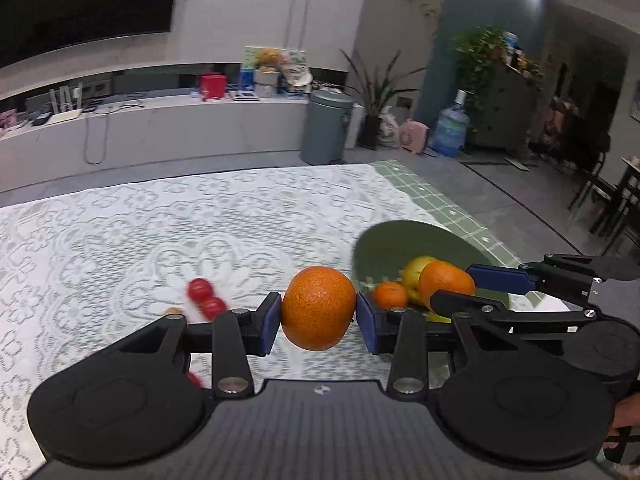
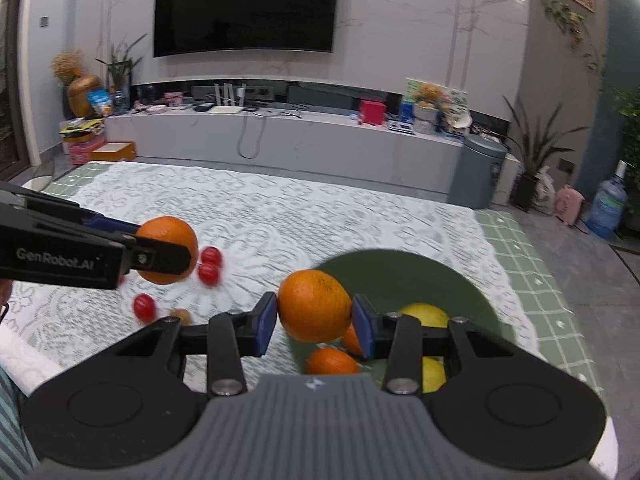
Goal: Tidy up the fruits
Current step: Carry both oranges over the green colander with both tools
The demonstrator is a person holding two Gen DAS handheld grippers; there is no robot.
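Note:
My left gripper (image 1: pixel 318 316) is shut on an orange (image 1: pixel 319 307), held above the lace cloth left of the green bowl (image 1: pixel 384 240). My right gripper (image 2: pixel 314 316) is shut on another orange (image 2: pixel 314 306), held over the left rim of the green bowl (image 2: pixel 440 276). The bowl holds small oranges (image 2: pixel 332 361) and yellow fruits (image 2: pixel 426 314). Red cherry tomatoes (image 1: pixel 206 296) and a small brown fruit (image 2: pixel 181 315) lie on the cloth to the left. The left gripper with its orange shows in the right wrist view (image 2: pixel 170 250); the right gripper with its orange shows in the left wrist view (image 1: pixel 446 280).
A white lace cloth (image 2: pixel 280 216) covers a green checked tablecloth (image 2: pixel 532 264) on the table. Beyond the far edge stand a TV cabinet (image 2: pixel 280 136), a grey bin (image 2: pixel 478 170), potted plants and a water bottle (image 2: pixel 608 208).

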